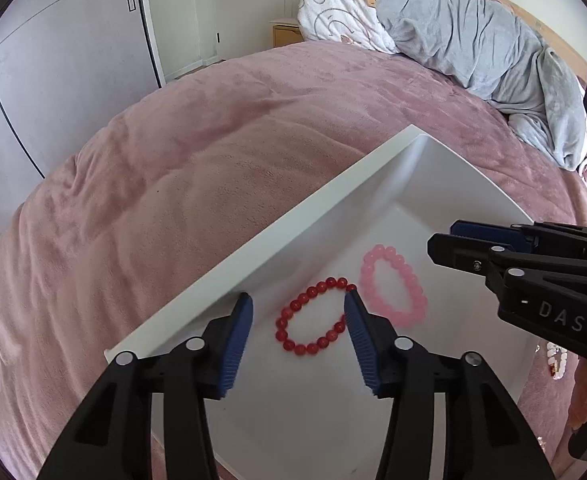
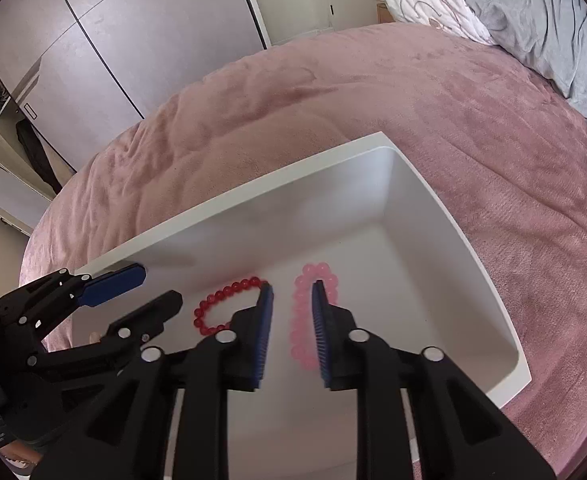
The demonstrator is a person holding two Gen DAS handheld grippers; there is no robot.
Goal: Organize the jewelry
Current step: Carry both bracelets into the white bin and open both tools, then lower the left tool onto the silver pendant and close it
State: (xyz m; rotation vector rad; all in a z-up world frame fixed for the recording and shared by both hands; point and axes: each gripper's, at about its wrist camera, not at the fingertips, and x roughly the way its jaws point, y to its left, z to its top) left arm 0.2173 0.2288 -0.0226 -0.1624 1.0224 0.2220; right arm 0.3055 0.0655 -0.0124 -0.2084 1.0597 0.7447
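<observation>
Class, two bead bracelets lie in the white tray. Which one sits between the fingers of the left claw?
The red bracelet: its dark red beads lie between the open left claw. The pale pink bracelet lies just outside it.

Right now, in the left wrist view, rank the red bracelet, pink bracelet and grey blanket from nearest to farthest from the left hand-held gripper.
1. Red bracelet: lying in the white tray, between the open fingers of the left hand-held gripper.
2. Pink bracelet: just beyond, to the right, in the same tray.
3. Grey blanket: far end of the bed.
</observation>
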